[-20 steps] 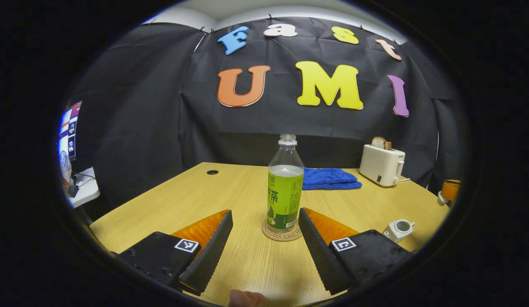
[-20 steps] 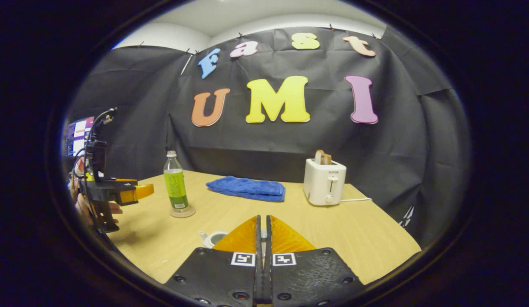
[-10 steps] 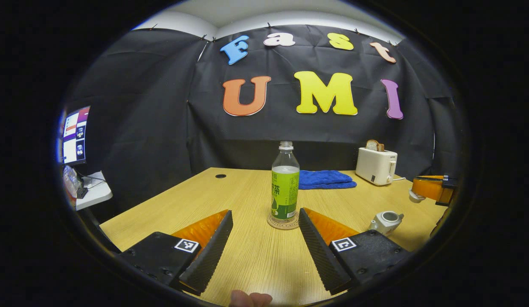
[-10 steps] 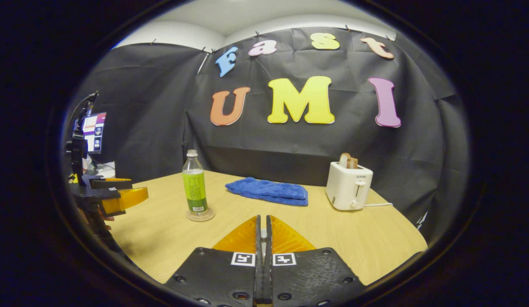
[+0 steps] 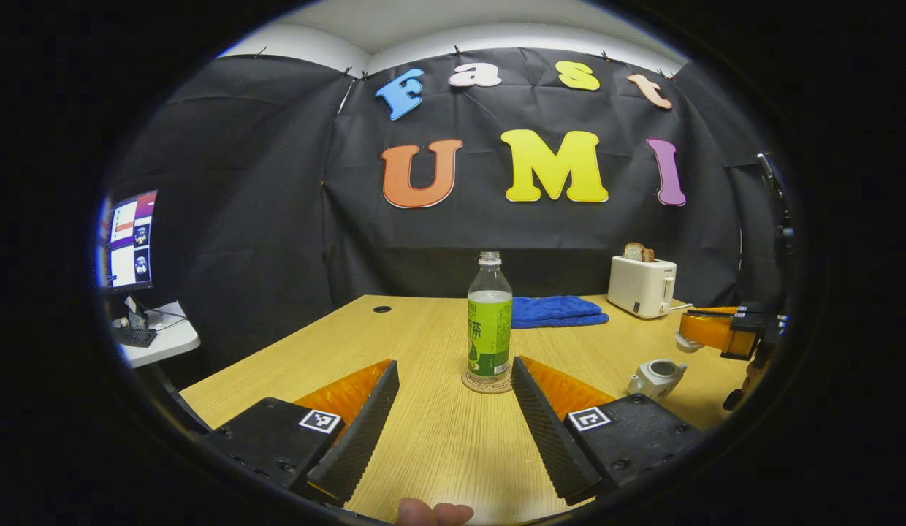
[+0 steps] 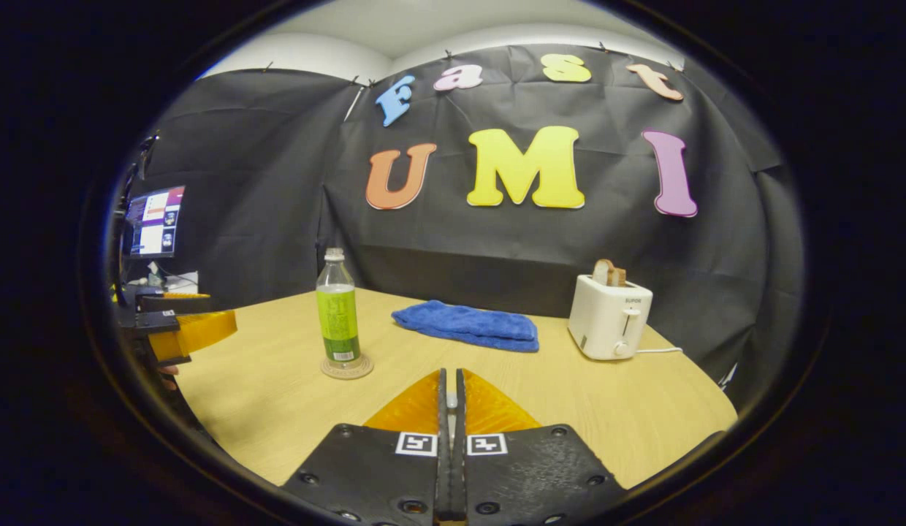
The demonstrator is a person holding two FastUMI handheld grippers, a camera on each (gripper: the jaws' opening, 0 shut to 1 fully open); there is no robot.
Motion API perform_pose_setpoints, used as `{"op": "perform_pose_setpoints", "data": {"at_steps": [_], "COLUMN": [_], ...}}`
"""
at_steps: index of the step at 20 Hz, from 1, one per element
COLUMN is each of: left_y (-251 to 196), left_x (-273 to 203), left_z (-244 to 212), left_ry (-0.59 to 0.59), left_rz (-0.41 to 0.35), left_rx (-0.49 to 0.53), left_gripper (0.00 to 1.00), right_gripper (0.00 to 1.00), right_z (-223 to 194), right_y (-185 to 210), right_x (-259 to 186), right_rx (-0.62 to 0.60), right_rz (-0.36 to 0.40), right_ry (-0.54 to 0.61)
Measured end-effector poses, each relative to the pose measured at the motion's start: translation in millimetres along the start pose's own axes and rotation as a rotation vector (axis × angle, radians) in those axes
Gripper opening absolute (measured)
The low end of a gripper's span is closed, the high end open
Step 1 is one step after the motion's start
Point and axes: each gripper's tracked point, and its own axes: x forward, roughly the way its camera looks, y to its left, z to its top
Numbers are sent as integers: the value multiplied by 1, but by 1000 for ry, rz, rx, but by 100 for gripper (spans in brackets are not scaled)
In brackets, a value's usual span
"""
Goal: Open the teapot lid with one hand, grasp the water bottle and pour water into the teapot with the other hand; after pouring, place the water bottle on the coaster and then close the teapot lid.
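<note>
A clear water bottle with a green label stands upright and capless on a round coaster on the wooden table. My left gripper is open, a short way back from the bottle, which lines up with the gap between the fingers. To the right sits the small white teapot with its top uncovered. Above it hangs my right gripper with the white teapot lid at its tip. In the right gripper view my right gripper is shut on a sliver of lid; the bottle, coaster and left gripper lie to the left.
A folded blue towel and a white toaster holding toast stand at the back of the table. A monitor and a side desk sit off to the left. A fingertip shows at the bottom edge.
My left gripper has drawn back from the bottle, still open. My right gripper has moved up and away with the lid, so the teapot has left its view.
</note>
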Motion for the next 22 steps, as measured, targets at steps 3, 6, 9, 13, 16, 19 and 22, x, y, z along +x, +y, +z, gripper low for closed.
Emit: {"op": "perform_pose_setpoints", "data": {"at_steps": [3, 6, 9, 13, 16, 19, 22], "left_y": [3, 8, 12, 14, 15, 14, 12], "left_x": [-7, -13, -15, -14, -15, -16, -15], "left_z": [0, 2, 0, 0, 0, 2, 4], "left_ry": [-2, -11, -7, -1, -3, -4, -8], "left_rz": [8, 21, 30, 35, 34, 33, 31], "left_rx": [8, 10, 9, 8, 6, 7, 10], "left_gripper": [97, 96, 97, 96, 96, 96, 96], "right_gripper": [0, 0, 0, 0, 0, 0, 0], "right_z": [-8, -20, -25, -28, -31, -33, -35], "right_y": [5, 6, 6, 6, 5, 5, 4], "right_x": [10, 18, 23, 27, 28, 27, 26], "right_rx": [2, 4, 4, -8, -7, -4, 2], "right_rz": [17, 26, 27, 24, 25, 22, 23], "right_ry": [12, 32, 37, 35, 31, 30, 24]}}
